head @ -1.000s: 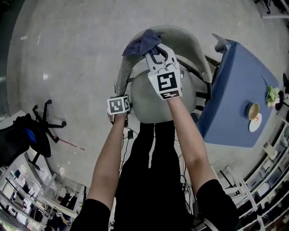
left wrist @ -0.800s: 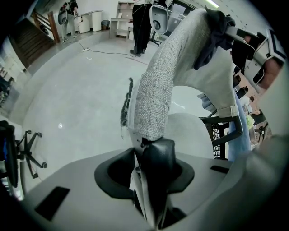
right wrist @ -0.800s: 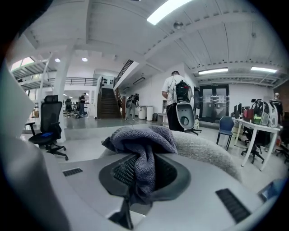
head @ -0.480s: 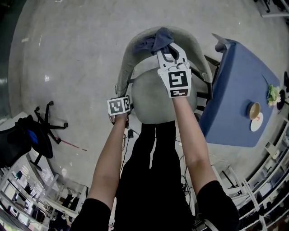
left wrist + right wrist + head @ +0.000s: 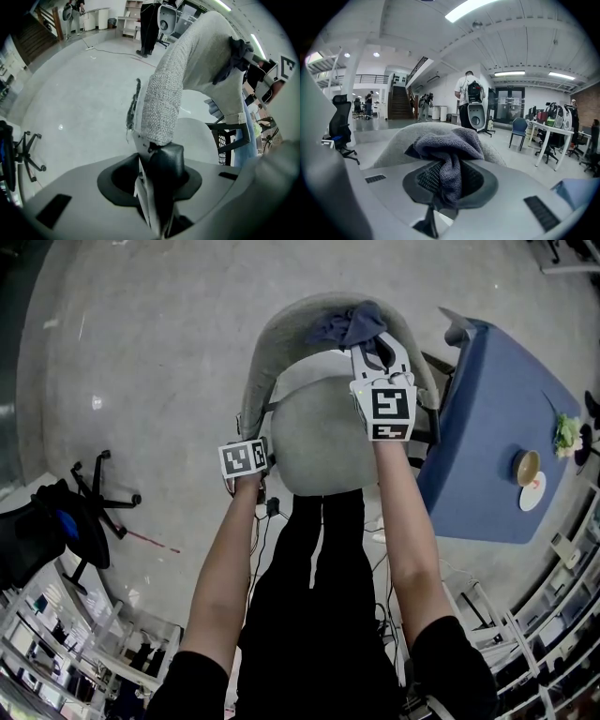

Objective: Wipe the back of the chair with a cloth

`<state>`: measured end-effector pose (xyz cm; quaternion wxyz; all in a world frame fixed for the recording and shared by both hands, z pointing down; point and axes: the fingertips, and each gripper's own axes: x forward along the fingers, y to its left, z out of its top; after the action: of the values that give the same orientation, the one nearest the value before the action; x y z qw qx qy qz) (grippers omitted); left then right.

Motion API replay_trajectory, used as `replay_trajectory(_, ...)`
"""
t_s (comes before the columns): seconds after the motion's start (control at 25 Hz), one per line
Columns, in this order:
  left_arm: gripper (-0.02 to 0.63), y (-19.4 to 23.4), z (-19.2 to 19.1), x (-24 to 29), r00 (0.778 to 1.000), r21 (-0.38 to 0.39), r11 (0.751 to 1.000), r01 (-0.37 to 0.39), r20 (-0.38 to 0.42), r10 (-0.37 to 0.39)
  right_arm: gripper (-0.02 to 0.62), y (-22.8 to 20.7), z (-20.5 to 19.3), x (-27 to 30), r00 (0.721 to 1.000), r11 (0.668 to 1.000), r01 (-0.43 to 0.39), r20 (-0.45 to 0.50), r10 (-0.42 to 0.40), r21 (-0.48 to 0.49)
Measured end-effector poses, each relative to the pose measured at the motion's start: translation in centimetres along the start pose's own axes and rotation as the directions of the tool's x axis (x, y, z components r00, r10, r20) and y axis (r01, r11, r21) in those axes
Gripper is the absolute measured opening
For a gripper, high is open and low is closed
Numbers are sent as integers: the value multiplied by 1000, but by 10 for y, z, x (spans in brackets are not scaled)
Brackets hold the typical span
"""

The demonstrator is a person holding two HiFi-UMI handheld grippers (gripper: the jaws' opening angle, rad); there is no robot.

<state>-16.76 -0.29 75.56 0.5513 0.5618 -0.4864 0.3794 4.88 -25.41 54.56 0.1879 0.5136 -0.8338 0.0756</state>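
left gripper (image 5: 158,152) clamped on the lower left end of the chair back (image 5: 270,345), which curves up and away from its tips. right gripper (image 5: 372,350) clamped on the cloth (image 5: 352,322), which is bunched just ahead of its jaws and lying on the chair back's top rim.

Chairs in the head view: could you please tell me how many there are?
2: the grey chair at centre and a black office chair at the left edge; others may lie cropped.
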Motion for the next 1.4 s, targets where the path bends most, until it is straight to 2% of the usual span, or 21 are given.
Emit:
replay_trajectory(0.8, 126, -1, -2, 2, 1000, -21, 1000, 20, -8, -20, 85, -40, -53, -21, 992, 995, 96, -82, -93, 32)
replay_trajectory(1.2, 129, -1, 0, 2, 999, -61, 997, 40, 13, -39, 84, -33, -53, -9, 995, 997, 69, -79, -68, 17)
replay_trajectory(1.4, 130, -2, -1, 3, 999, -49, 998, 41, 6, -41, 84, -21, -55, 3, 996, 999, 48, -73, -47, 15)
